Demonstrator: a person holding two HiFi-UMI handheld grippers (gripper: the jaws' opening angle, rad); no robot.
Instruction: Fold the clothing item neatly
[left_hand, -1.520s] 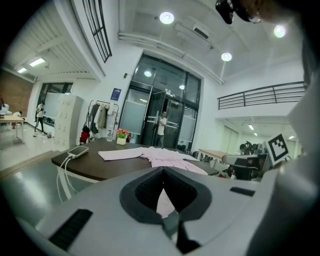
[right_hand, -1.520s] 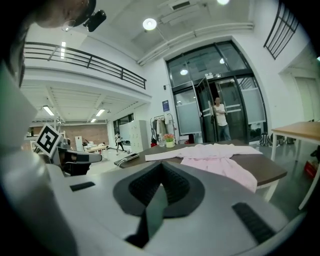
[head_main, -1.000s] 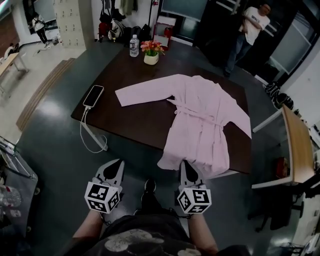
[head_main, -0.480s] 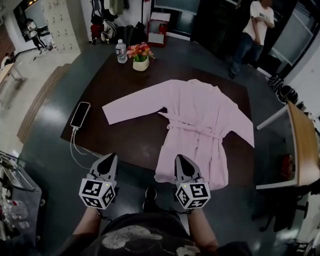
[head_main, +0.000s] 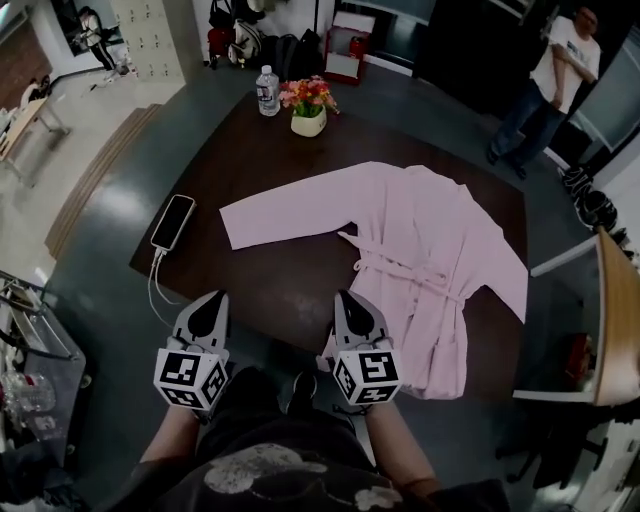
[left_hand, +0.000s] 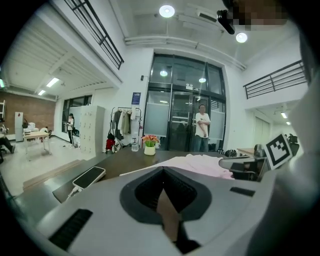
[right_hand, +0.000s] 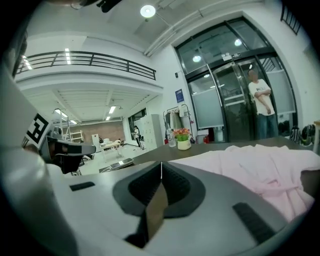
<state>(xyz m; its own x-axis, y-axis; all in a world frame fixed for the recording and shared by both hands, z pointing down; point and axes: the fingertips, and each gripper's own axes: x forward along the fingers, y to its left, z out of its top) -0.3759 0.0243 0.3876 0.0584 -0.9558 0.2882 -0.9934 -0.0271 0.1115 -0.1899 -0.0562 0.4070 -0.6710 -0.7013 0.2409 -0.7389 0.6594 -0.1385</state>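
The dark surface stands in an open hall. The pink robe lies flat on it, one sleeve stretched toward the phone. My left tongs are pressed together and empty, well to the left of the robe's hem. My right tongs, also closed on nothing, hover near that hem's corner.

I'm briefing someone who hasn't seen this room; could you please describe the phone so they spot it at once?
Find the dark table with the pink robe spread on it. Near its left edge, past the robe's outstretched sleeve, lies the phone. Unlike the bottle and flower pot at the far end, it is a dark slab with a white cable trailing off the edge.
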